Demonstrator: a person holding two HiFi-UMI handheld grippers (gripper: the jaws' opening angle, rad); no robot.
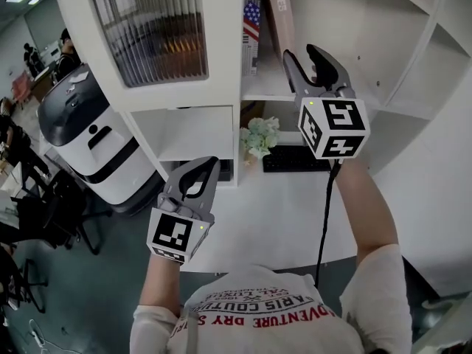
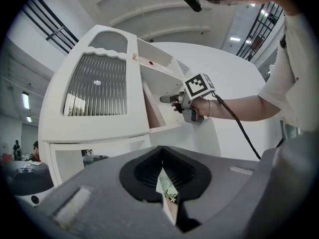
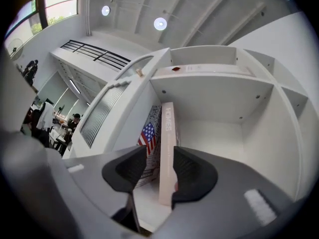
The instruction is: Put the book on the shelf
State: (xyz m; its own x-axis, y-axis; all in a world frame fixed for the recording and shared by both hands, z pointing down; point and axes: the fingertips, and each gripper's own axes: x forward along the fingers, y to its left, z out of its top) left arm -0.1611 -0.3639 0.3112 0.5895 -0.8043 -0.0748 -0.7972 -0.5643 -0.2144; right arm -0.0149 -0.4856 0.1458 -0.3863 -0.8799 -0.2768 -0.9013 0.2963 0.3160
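Observation:
A tall pale book (image 1: 279, 6) (image 3: 167, 133) stands upright in the white shelf unit (image 1: 265, 88) (image 3: 219, 133), beside a book with a flag on its spine (image 1: 251, 21) (image 3: 148, 136). My right gripper (image 1: 301, 51) (image 3: 160, 156) is raised to that compartment and open. The pale book shows between its jaws, close against the right one, with a gap on the left side. My left gripper (image 1: 210, 162) (image 2: 160, 153) hangs lower, in front of the desk, shut with nothing in it. The left gripper view shows the right gripper (image 2: 167, 99) reaching into the compartment.
A ribbed glass door (image 1: 151, 28) is left of the books. Below the shelf a small plant (image 1: 259, 135) and a dark keyboard (image 1: 295, 159) sit on the white desk (image 1: 273, 212). A white and black machine (image 1: 88, 135) stands at left. A cable (image 1: 324, 212) hangs from the right gripper.

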